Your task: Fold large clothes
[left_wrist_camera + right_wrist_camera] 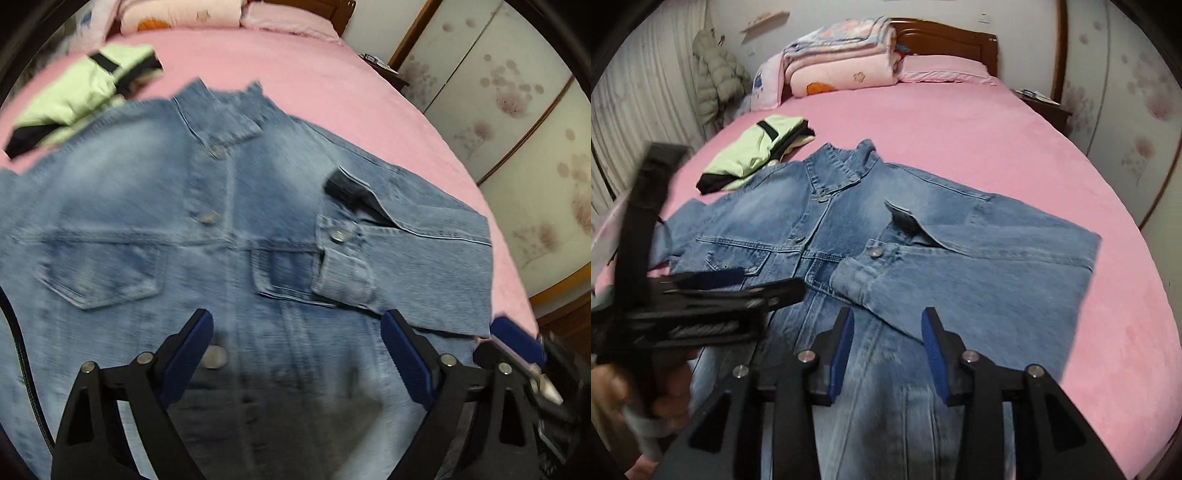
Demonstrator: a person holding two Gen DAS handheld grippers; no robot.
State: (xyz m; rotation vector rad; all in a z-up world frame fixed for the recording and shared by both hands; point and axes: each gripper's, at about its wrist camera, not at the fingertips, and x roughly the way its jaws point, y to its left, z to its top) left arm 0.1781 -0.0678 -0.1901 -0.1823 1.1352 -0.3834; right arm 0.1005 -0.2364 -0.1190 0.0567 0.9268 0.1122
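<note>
Both tongs open, empty

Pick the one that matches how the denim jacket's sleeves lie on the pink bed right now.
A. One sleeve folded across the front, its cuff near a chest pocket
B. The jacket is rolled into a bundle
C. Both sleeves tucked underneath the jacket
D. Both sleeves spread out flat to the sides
A: the denim jacket lies front up, with one sleeve folded across it, its buttoned cuff by a chest pocket.

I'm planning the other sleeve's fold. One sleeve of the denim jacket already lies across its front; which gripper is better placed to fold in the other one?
Probably the left gripper. It hangs open over the denim jacket on the unfolded side; the right gripper hovers open by the folded sleeve.
</note>
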